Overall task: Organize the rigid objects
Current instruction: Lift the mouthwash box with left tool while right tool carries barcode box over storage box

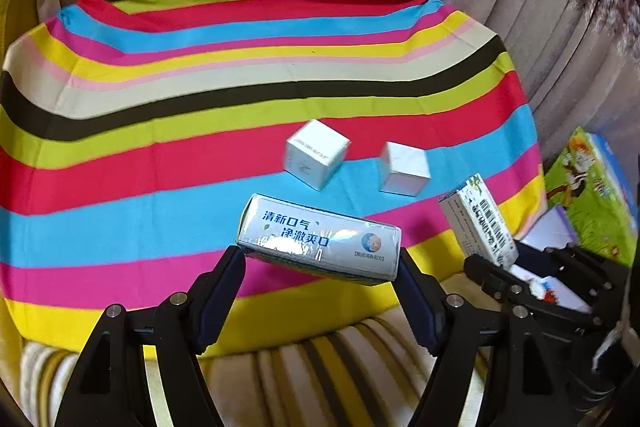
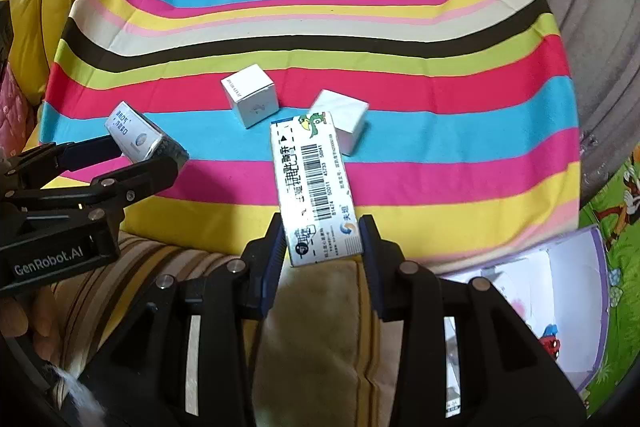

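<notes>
Right claw point(image 2: 322, 239) gripping barcode box point(image 2: 316, 187), purple-rimmed bin point(image 2: 596, 267) visible only here

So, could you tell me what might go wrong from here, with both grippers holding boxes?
The left gripper clamps the long blue-print box by its ends, so it could pivot or slip. The right gripper pinches only the low end of the barcode box, which might tilt onto the two white cubes.
</notes>
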### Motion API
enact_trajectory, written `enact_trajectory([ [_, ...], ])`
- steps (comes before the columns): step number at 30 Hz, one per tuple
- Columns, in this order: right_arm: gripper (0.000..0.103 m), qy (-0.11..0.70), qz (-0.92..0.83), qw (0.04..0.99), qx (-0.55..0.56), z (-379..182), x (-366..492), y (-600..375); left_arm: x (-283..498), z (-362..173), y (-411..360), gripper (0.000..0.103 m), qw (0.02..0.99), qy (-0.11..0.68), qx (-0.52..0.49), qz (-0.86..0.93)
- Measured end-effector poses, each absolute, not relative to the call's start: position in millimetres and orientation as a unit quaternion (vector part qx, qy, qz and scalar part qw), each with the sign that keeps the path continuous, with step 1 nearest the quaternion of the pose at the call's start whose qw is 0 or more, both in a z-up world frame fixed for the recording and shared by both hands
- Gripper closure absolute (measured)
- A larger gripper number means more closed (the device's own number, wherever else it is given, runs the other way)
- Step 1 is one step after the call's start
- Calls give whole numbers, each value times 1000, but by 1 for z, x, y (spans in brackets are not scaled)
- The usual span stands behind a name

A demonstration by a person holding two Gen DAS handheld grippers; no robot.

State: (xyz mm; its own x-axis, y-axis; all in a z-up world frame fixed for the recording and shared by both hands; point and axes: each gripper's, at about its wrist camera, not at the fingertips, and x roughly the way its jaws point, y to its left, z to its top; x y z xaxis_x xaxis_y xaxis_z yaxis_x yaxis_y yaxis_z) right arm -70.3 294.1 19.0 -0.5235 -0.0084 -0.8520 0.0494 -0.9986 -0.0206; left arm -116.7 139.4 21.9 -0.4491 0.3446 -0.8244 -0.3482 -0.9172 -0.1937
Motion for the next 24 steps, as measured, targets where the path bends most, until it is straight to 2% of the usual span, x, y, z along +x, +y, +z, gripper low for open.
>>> enact_trajectory([
  [24,63,-8,-878,-65,474,33,0,369,-64,39,221,28,288,58,-473,831],
])
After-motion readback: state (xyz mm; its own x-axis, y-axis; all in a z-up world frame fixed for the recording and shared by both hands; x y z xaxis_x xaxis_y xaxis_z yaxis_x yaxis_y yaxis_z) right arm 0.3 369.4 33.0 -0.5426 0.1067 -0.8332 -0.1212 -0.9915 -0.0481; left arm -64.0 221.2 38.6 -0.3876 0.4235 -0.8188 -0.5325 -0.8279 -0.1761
